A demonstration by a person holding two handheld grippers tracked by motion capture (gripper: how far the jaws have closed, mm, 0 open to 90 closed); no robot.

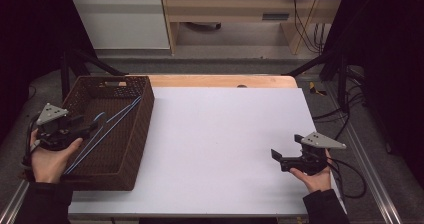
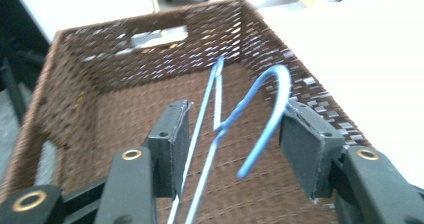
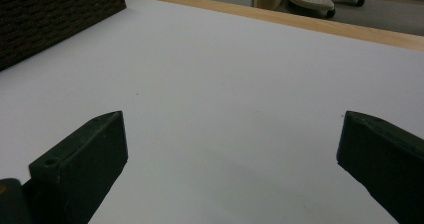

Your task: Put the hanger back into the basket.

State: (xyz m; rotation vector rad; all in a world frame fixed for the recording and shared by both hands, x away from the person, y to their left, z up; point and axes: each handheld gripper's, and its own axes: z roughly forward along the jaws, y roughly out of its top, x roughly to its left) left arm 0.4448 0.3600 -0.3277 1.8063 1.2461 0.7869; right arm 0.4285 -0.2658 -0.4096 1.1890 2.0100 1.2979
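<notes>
A blue wire hanger (image 1: 102,129) lies inside the brown woven basket (image 1: 145,115), which stands on the left part of the white table top (image 1: 225,144), and everything here is best placed from that basket. In the high view the hanger runs slantwise across the basket floor, its long thin bars reaching from the near left corner toward the far right wall, with the hook end toward the left wall. The left gripper (image 1: 87,128) is held in the person's left hand (image 1: 50,161) over the basket's left rim, its black jaws pointing inward over the basket floor. In the left gripper view the jaws stand apart with the hanger (image 2: 270,109) between them: the curved hook rises beside the right-hand pad, close to it or brushing it, while the straight bars pass just beside the left-hand pad, and neither pad presses on the wire, so the hanger is loose. That view also looks into the basket (image 2: 100,74), showing a handle cut-out in the far wall. The right gripper (image 1: 276,155) rests in the person's right hand (image 1: 315,176) well away from the basket, over the bare table near its right edge, jaws pointing toward the basket. In the right gripper view its jaws are wide apart with nothing between them but the table top (image 3: 225,109); a corner of the basket (image 3: 55,19) shows at the upper left
</notes>
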